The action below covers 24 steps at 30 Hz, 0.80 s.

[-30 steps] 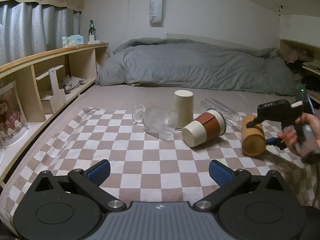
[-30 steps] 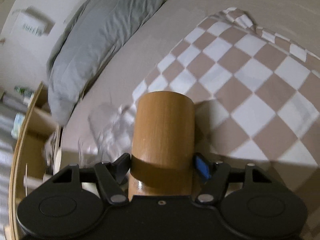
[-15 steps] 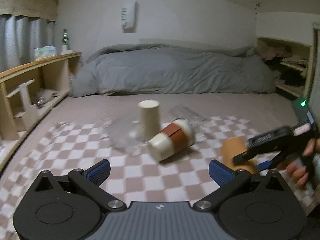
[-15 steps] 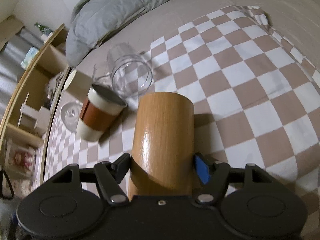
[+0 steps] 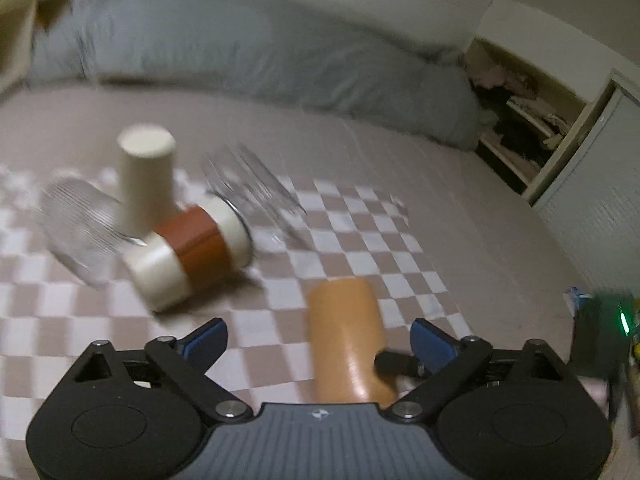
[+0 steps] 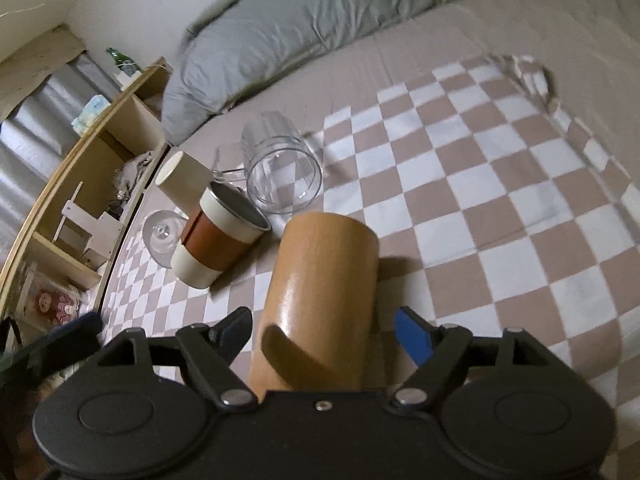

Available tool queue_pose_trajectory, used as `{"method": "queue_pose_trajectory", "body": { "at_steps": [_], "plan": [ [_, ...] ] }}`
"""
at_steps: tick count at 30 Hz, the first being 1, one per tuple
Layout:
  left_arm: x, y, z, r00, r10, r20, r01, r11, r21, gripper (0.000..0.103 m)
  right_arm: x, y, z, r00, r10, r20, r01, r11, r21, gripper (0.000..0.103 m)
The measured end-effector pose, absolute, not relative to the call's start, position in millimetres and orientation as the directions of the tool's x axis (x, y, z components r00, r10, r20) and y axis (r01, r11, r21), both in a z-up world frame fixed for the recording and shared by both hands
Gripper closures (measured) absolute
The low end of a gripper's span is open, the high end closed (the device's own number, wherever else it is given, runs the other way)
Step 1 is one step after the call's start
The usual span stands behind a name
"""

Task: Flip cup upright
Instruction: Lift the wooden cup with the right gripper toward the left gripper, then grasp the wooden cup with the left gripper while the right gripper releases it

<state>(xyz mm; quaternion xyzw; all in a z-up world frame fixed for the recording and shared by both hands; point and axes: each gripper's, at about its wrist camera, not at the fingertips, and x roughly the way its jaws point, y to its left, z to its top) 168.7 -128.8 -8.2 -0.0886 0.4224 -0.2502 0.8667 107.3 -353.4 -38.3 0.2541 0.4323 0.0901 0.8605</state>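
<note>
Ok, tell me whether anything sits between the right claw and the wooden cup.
Nothing visible does. The wooden cup sits directly between the fingers of the right claw, with a narrow gap on each side. The brown-sleeved cup and the clear glass mug lie beyond it, to the left.

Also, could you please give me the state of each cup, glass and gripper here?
wooden cup: between the open right jaws, ungripped
right gripper: open
left gripper: open, empty
brown-sleeved cup: on its side
cream cup: upside down
glass mug: on its side
wine glass: on its side
</note>
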Motion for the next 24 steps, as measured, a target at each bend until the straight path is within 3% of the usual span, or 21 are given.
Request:
{"method": "queue_pose_trajectory", "body": {
  "at_steps": [8,20,24],
  "plan": [
    [222.8,-179.8,-53.0,0.388,-0.418,-0.821,0.306,0.899,-0.314,0.017,77.2,-356.8,-40.3,0.646,0.318,-0.694,0.002,0.909,0.418,0.024],
    [244.6,-225.2,-79.0,0.294,-0.399,-0.869,0.326,0.896,-0.301,0.022,62.4,-363.9,-46.5,0.665,0.339,-0.666,-0.026,0.901,0.432,0.024],
    [250.4,-221.1,-88.4,0.261,-0.429,-0.865,0.298,0.888,-0.35,0.031,65.5,-365.0,-48.8,0.666,0.338,-0.665,-0.013,0.897,0.442,0.024]
  ]
}}
